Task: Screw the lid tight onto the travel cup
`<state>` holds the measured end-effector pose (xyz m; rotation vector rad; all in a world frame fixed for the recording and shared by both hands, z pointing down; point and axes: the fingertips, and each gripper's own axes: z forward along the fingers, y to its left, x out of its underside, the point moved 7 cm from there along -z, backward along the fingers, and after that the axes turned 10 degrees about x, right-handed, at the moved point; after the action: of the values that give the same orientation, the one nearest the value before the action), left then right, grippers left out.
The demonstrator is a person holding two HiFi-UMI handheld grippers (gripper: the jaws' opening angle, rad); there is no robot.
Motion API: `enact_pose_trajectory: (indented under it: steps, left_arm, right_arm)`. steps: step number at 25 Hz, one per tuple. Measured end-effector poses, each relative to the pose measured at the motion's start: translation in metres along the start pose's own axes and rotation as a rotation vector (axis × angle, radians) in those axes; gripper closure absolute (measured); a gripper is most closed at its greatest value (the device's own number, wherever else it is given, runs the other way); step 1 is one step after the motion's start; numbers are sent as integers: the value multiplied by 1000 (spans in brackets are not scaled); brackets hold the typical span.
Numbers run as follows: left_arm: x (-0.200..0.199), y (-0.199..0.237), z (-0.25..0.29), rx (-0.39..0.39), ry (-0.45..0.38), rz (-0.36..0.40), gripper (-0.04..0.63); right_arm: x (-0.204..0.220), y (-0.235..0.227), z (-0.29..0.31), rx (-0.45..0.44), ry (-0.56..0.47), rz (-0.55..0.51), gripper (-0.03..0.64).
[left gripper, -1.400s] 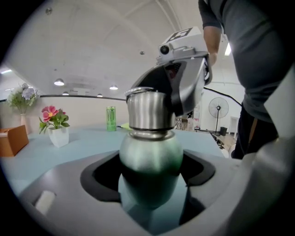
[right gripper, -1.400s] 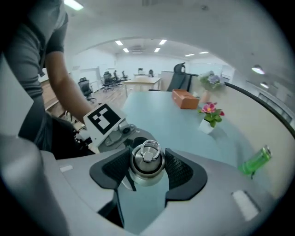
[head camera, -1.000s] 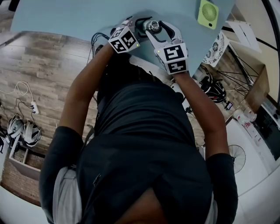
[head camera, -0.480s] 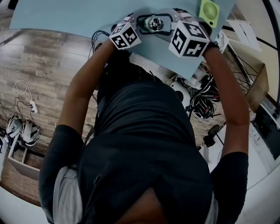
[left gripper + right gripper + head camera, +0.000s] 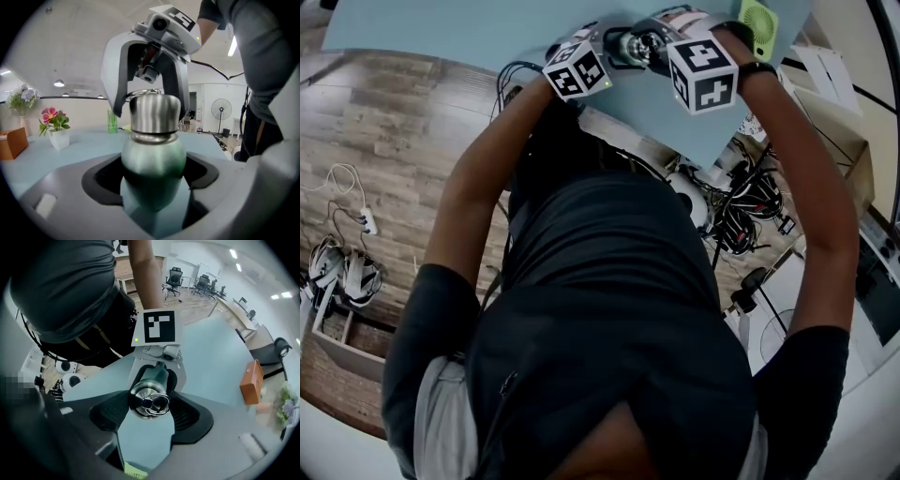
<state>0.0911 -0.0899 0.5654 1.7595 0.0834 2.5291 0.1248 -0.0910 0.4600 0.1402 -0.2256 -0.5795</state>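
A green metal travel cup [image 5: 152,159] stands upright over the light blue table [image 5: 441,33], and my left gripper [image 5: 152,187] is shut on its body. The cup's steel lid [image 5: 154,112] sits on its neck. My right gripper [image 5: 154,101] comes down from above, its fingers [image 5: 119,93] flanking the lid. The right gripper view looks straight down on the lid [image 5: 149,401] and its ring, with the right gripper [image 5: 149,406] shut on it and the left gripper [image 5: 157,369] below. In the head view both grippers [image 5: 605,52] [image 5: 654,42] meet at the cup [image 5: 630,45] near the table's near edge.
A small green fan [image 5: 757,19] lies on the table to the right of the cup. A flower pot [image 5: 54,126], an orange box [image 5: 253,380] and a green bottle [image 5: 111,121] stand farther off. Cables and gear [image 5: 741,202] lie on the floor under the table edge.
My right gripper has swung from the near side up and round to the cup's right, turning about the lid. The left gripper and the cup have shifted slightly farther onto the table.
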Motion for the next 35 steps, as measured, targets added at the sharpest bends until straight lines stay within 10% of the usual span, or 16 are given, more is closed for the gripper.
enact_pose_trajectory:
  steps: [8, 20, 35]
  left_arm:
    - [-1, 2, 0, 4, 1, 3, 172]
    - [0, 1, -2, -6, 2, -2, 172]
    - [0, 1, -2, -7, 0, -6, 172]
  right_arm:
    - [8, -10, -5, 36, -86, 496, 344]
    - [9, 12, -5, 537, -115, 1425, 347]
    - [8, 11, -11, 504, -165, 1390, 337]
